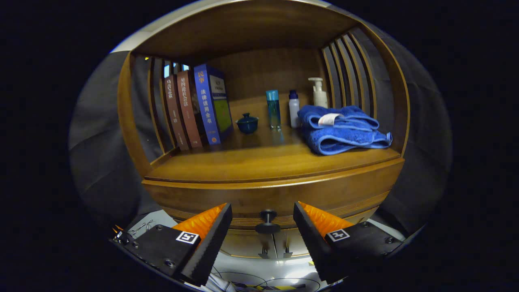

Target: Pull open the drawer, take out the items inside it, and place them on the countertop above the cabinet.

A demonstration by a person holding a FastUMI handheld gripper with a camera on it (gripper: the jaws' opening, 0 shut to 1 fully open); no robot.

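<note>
Wooden cabinet [267,194] at frame centre, drawer [284,198] closed, its dark knob [267,221] low centre between spread gripper [262,227] fingers, untouched. Blue towel [342,129], books [198,107], bottles [273,107] on countertop [259,162] above. Nothing opened or removed yet.

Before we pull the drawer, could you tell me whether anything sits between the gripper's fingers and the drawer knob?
Nothing visible does. The gripper is open, its fingers apart on either side of the knob, which sits in the gap on the closed drawer front.
</note>
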